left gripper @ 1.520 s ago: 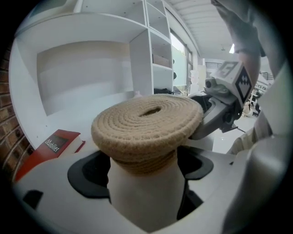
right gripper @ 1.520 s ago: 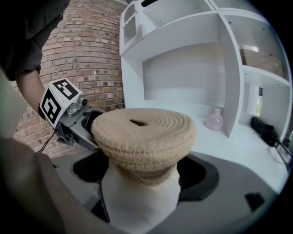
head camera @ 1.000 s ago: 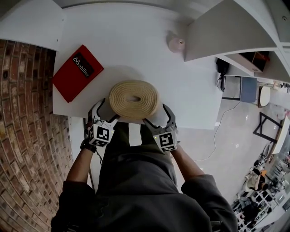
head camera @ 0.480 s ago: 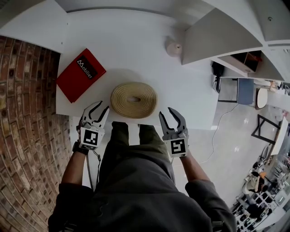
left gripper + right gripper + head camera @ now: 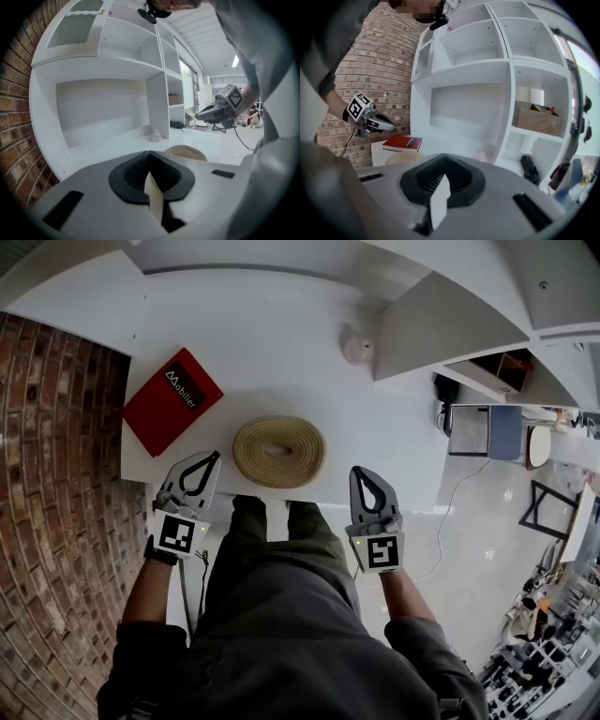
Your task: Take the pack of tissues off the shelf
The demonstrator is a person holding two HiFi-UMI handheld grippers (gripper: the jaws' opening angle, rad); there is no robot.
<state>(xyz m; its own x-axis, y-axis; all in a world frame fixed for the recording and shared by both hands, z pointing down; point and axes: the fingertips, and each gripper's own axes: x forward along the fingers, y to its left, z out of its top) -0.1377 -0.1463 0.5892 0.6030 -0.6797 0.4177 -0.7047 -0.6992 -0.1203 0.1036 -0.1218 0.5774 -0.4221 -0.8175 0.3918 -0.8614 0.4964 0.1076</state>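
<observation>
I cannot make out a pack of tissues in any view. My left gripper (image 5: 213, 457) hangs just off the front edge of the white shelf unit's bottom board (image 5: 281, 324), left of a woven straw ring (image 5: 278, 451). Its jaws are shut with nothing in them (image 5: 149, 154). My right gripper (image 5: 359, 472) is at the same edge, right of the ring, also shut and empty (image 5: 443, 160). Neither touches the ring. Each gripper shows in the other's view: the right gripper (image 5: 202, 112) and the left gripper (image 5: 390, 125).
A red book (image 5: 172, 399) lies at the board's left, by the brick wall (image 5: 56, 484). A small pink vase (image 5: 359, 348) stands at the back beside a white upright panel (image 5: 441, 320). A brown box (image 5: 536, 118) sits in a right-hand compartment. The upper compartments (image 5: 473, 42) look bare.
Both grippers have drawn back from the sides of the woven ring towards me and apart from each other, and their jaws have gone from wide open to shut. The ring stays on the board.
</observation>
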